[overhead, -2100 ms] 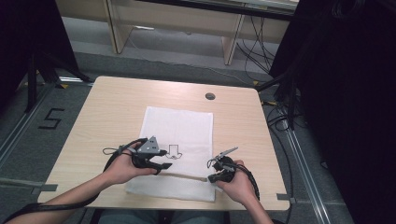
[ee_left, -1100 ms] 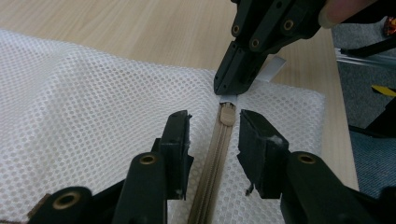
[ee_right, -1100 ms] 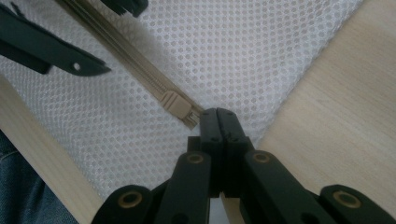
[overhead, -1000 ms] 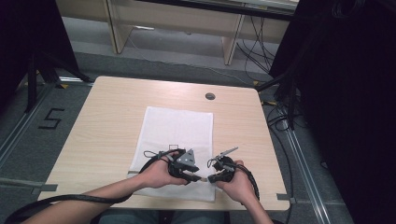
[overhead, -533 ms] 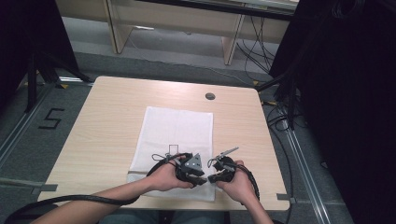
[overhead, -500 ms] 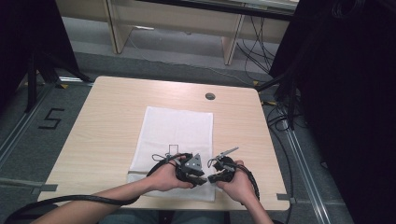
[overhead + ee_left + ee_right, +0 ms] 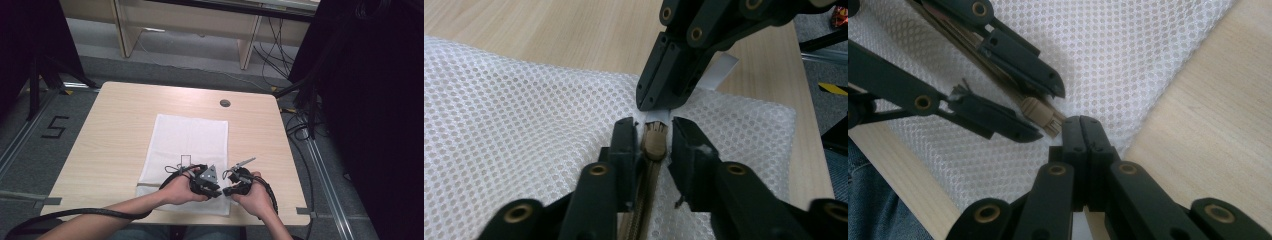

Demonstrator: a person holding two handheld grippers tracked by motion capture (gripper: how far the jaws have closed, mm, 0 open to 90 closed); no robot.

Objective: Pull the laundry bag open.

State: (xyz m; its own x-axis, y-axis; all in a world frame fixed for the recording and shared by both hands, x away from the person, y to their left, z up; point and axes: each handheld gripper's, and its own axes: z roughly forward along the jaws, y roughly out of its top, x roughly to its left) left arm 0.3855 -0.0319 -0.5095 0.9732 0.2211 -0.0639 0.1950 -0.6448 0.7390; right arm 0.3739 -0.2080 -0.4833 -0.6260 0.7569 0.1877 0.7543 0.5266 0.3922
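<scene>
Left gripper [image 7: 647, 135]: its jaws stand parted, one on each side of a tan zipper slider [image 7: 655, 141], with a narrow gap between each jaw and the slider; contact cannot be confirmed. The tan zipper track [image 7: 644, 195] runs back from the slider between the jaws toward the camera.

Right gripper [image 7: 1081, 131]: its jaws are pressed together, tips meeting just ahead of the left gripper's tips and right at the slider's end. In the left gripper view these closed tips [image 7: 664, 90] come down on the bag's edge beyond the slider, where a white tab [image 7: 719, 72] projects from behind them; whether fabric is pinched between them cannot be told.

Both grippers work over a white mesh bag [image 7: 190, 145], which lies flat beneath and ahead of them on a light wooden table [image 7: 115, 130]. In the high view the left gripper [image 7: 206, 181] and right gripper [image 7: 235, 186] sit nearly tip to tip at the bag's near right corner, each held in a hand, with black cable trailing from the left one. A small round hole [image 7: 225, 103] shows in the tabletop well beyond the bag's far edge.
</scene>
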